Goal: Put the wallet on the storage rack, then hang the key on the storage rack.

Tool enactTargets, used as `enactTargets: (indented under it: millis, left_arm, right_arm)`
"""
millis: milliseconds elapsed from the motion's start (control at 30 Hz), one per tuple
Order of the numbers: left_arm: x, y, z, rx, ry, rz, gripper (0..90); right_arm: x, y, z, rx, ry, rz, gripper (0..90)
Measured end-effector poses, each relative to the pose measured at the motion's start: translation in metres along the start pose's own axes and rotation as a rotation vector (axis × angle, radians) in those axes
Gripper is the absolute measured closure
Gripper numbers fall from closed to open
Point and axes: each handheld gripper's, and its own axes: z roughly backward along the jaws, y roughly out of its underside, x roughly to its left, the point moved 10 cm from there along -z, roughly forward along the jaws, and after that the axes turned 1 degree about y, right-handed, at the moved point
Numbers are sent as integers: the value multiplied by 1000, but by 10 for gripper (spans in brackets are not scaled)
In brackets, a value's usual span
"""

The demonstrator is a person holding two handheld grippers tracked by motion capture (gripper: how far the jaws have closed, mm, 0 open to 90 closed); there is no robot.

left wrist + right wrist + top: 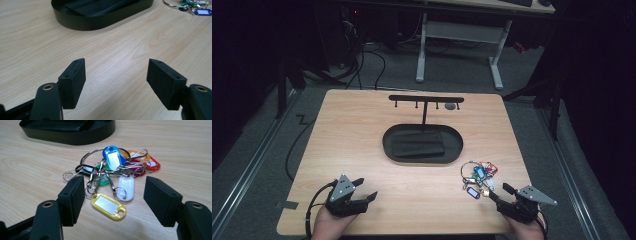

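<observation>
Two grippers rest low at the near edge of the wooden table (362, 130), each one held in a hand of the person. The left gripper (362, 189) is at the near left corner, and in the left gripper view (116, 77) its jaws stand wide apart with nothing between them, over bare wood. The right gripper (498, 192) is at the near right corner and points toward a bunch of keys (478, 176). In the right gripper view (115, 197) its jaws are also wide apart, and the yellow tag (108, 206) of the bunch lies on the table between them, but the pads do not touch it. The bunch has a big metal ring (93, 153) with several small clips, and tags in blue, white, orange, red and green. It lies flat on the table, just in front of the right gripper and near the right end of the black oval tray (457, 145). The tray is in the middle of the table, with a dark flat thing inside. Behind the tray stands a black rack (426, 99) with small hooks under its bar.
</observation>
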Motion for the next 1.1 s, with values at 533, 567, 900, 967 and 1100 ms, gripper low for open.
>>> enactTargets:
  millis: [533,567,900,967,1100]
  left_arm:
    - [2,3,-3,25,25,-55,296]
    - [2,2,-3,22,30,-57,295]
    - [2,1,-3,9,45,-41,289]
    - [1,2,-3,9,54,-36,288]
    - [-2,2,-3,10,62,-53,289]
  right_arm:
    - [37,-10,-20,261,-1,152,299]
    - [38,-11,-21,284,-1,159,295]
    - [45,-28,-30,411,-16,245,280]
    - [47,-30,-31,442,-19,268,290]
    - [51,-31,-32,534,-31,315,323]
